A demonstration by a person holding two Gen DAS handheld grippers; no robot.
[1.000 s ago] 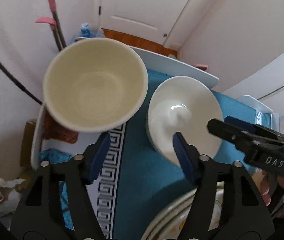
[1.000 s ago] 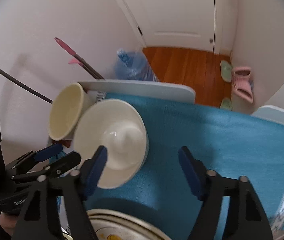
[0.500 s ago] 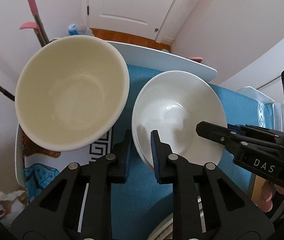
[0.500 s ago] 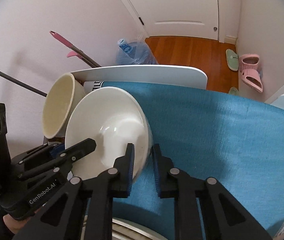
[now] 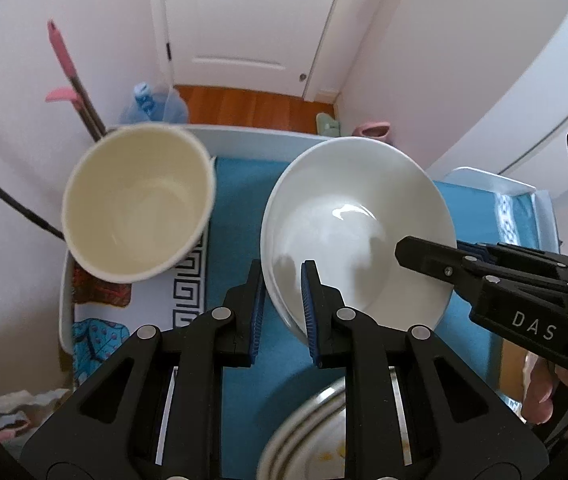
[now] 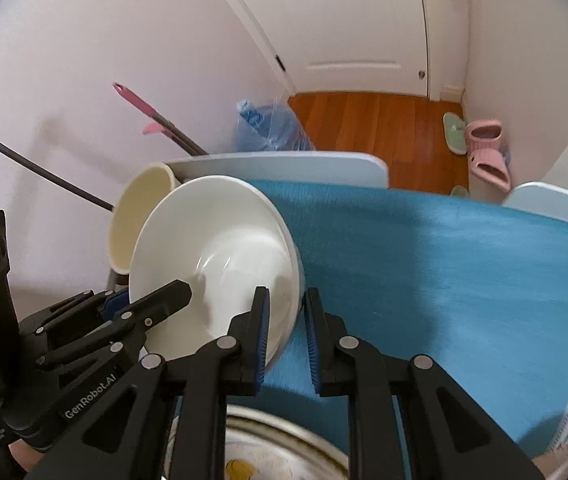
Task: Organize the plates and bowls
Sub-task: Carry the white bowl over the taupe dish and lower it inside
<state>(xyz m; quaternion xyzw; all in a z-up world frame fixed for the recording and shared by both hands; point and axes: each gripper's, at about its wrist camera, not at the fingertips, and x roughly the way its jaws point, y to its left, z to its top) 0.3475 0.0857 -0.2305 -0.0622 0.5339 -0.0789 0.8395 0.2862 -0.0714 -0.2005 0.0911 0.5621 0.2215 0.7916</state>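
Note:
A white bowl (image 5: 356,220) hangs tilted a little above the blue cloth (image 5: 239,200). My left gripper (image 5: 281,276) is shut on its near left rim, one pad inside and one outside. My right gripper (image 5: 436,248) reaches in from the right and is shut on the opposite rim. In the right wrist view the right gripper (image 6: 287,296) pinches the wall of the white bowl (image 6: 219,236), and the left gripper (image 6: 149,294) grips it from the left. A cream bowl (image 5: 135,200) stands just left of it, seen behind it as the cream bowl (image 6: 143,200).
A stack of plates (image 5: 316,440) with yellow crumbs lies at the near edge, under the grippers. The blue cloth (image 6: 444,272) stretches to the right. Behind the white table edge (image 6: 284,164) are a pink-handled mop (image 5: 63,64), a water bottle (image 6: 267,128), slippers (image 6: 484,148) and a door.
Both grippers went from open to shut on the white bowl's rim, one on each side. The bowl has since come up off the cloth and tilted.

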